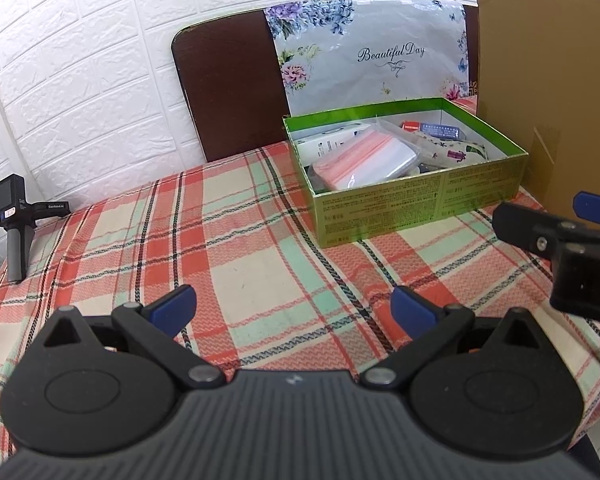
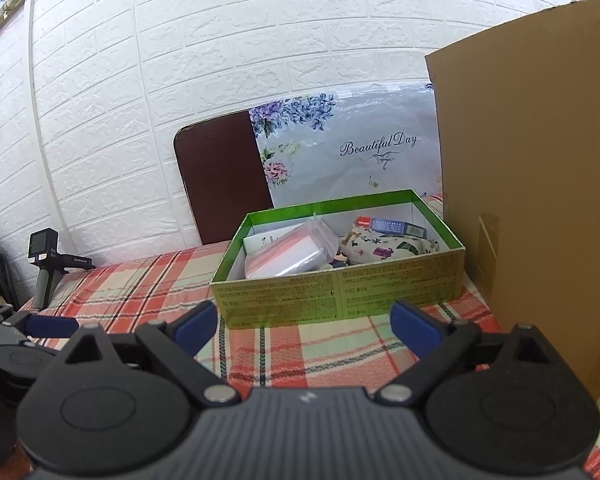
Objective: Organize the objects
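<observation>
A green open box (image 1: 416,204) stands on the plaid tablecloth (image 1: 240,256); it also shows in the right wrist view (image 2: 340,296). Inside lie a clear zip bag with pink stripes (image 1: 364,162) (image 2: 288,258), a floral pouch (image 1: 452,152) (image 2: 384,248), a white box (image 1: 328,144) and a small blue and red carton (image 2: 396,226). My left gripper (image 1: 294,308) is open and empty over the cloth, in front and to the left of the box. My right gripper (image 2: 304,326) is open and empty just before the box's front wall; it shows at the right of the left wrist view (image 1: 572,240).
A tall cardboard sheet (image 2: 532,200) stands close to the right of the box. A brown board (image 1: 228,84) and a floral "Beautiful Day" bag (image 1: 372,56) lean on the white brick wall behind. A small camera on a handle (image 1: 12,216) stands at the table's far left.
</observation>
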The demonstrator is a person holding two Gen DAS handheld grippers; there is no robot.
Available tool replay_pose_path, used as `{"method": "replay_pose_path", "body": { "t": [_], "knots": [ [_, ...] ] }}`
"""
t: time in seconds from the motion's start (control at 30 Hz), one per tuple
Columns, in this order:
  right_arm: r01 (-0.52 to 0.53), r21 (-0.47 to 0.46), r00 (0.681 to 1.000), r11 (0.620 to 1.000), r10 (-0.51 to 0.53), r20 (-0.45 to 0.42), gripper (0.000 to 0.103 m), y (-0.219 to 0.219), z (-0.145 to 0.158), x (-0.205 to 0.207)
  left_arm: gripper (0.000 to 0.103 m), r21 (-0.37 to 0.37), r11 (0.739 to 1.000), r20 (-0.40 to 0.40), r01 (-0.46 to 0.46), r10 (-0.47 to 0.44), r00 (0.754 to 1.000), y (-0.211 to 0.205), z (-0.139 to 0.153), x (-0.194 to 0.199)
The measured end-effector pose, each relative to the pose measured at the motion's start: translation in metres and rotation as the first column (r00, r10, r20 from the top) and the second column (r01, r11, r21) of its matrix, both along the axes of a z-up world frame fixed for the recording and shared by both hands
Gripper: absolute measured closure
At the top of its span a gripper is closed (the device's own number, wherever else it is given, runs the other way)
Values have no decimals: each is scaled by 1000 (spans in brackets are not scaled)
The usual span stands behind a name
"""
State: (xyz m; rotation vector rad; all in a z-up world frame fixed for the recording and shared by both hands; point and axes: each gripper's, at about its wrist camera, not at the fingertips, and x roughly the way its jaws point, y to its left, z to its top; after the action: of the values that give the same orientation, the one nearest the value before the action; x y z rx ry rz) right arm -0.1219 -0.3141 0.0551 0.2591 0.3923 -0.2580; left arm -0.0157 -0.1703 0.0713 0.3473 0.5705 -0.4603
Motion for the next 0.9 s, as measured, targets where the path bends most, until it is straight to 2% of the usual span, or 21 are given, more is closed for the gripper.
{"method": "replay_pose_path", "body": {
  "t": [0.9],
  "knots": [
    [2, -1, 1000, 1000, -2, -6, 5, -1, -2, 1, 0, -3, 1000, -8, 2, -2, 1000, 1, -1, 1]
  ]
}}
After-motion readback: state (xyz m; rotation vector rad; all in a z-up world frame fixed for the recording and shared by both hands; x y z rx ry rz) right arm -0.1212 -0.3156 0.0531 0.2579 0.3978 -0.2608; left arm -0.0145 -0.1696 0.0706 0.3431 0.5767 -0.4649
